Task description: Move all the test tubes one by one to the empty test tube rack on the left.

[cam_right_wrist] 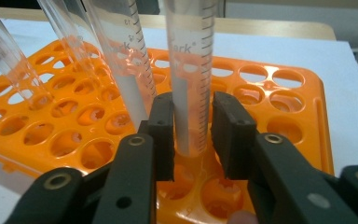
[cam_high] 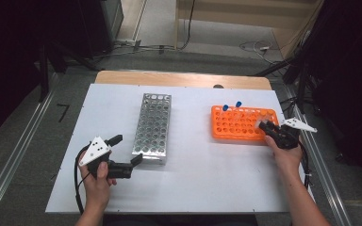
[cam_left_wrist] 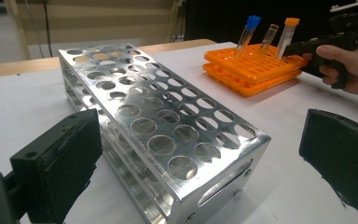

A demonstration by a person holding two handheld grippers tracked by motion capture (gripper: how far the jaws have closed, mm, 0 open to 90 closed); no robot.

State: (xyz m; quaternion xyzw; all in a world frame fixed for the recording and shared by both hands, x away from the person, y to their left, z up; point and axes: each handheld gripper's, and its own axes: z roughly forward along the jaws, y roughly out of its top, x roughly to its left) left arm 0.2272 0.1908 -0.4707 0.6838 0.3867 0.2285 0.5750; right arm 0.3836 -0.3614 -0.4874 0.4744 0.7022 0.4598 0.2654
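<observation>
Right gripper view has the right gripper (cam_right_wrist: 193, 135) clamped on a clear tube (cam_right_wrist: 189, 70) standing in the orange rack (cam_right_wrist: 303, 121) — next, I'd guess, a straight lift; left gripper (cam_left_wrist: 205, 158) idles open.

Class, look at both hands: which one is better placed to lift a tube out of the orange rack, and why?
Right. The right tool already has its jaws closed around a clear tube standing in the orange rack. The left tool sits open beside the metal rack, far from the tubes.
</observation>
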